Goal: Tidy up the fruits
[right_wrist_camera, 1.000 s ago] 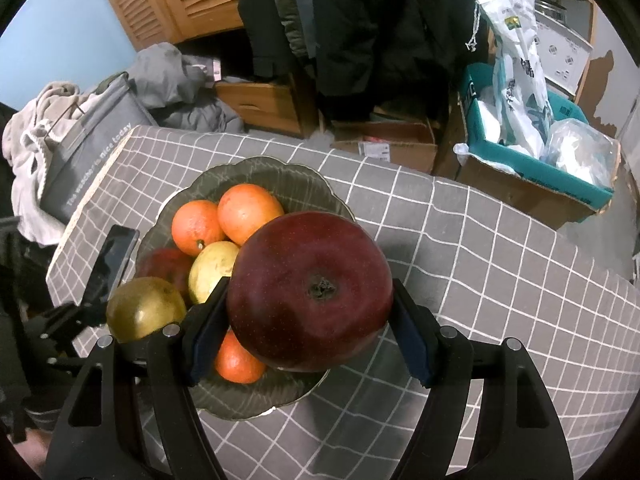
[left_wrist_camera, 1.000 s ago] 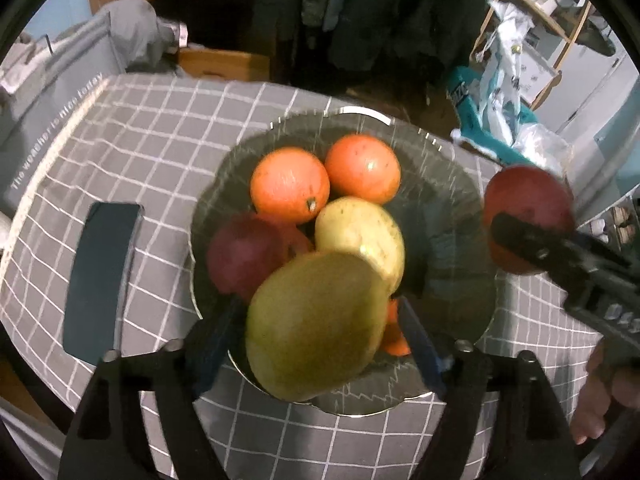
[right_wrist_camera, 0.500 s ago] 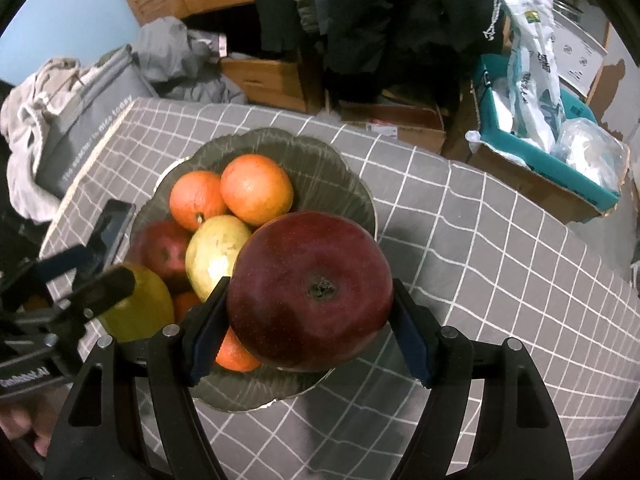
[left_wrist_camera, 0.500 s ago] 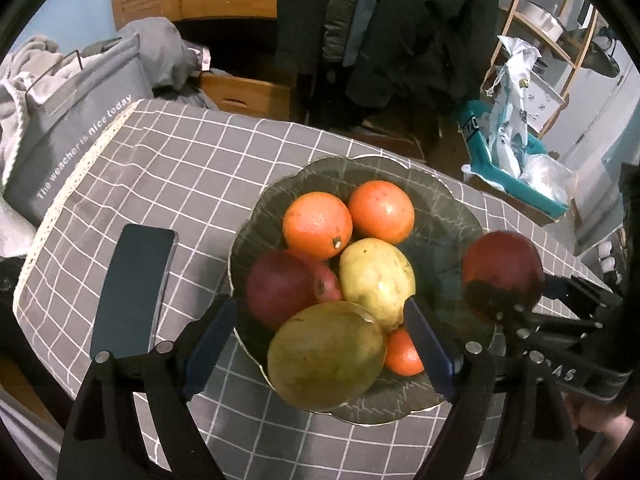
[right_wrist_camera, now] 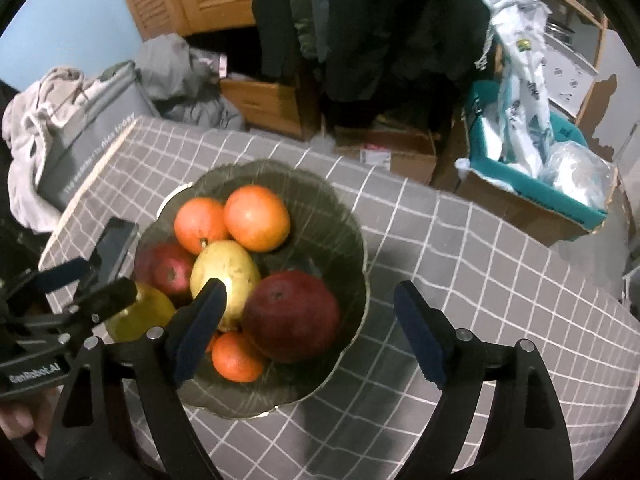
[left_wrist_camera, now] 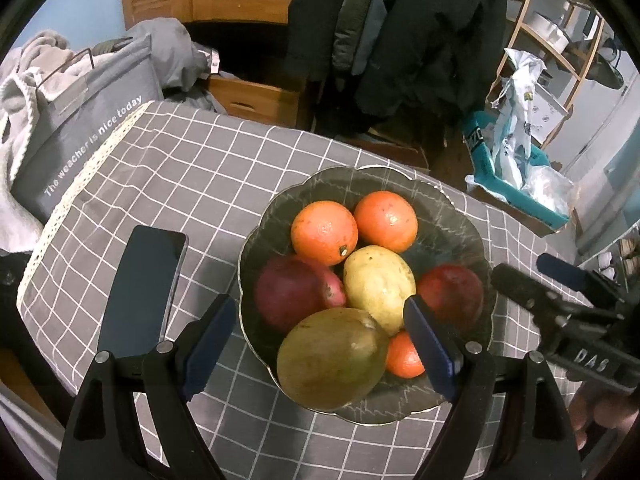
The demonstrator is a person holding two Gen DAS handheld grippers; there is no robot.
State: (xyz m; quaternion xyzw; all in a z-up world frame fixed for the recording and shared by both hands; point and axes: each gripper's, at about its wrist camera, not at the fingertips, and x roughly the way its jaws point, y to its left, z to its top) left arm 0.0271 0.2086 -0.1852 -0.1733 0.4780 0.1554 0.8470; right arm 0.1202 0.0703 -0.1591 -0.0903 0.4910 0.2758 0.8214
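Left wrist view: scalloped dark glass bowl [left_wrist_camera: 460, 216] at frame centre on the checked-cloth worktop [left_wrist_camera: 192, 184], holding smooth round fruit; left gripper [left_wrist_camera: 320, 344] angled down, jaws spread, empty. Right wrist view: right gripper [right_wrist_camera: 308, 332] tilted down, jaws just opened, wide; glossy dark-red apple [right_wrist_camera: 292, 316] released, resting in the bowl between them.

The grey bag [left_wrist_camera: 84, 120] reads "The weacher is nice today"; the left gripper [right_wrist_camera: 60, 300] reads "GenRobot.AI".
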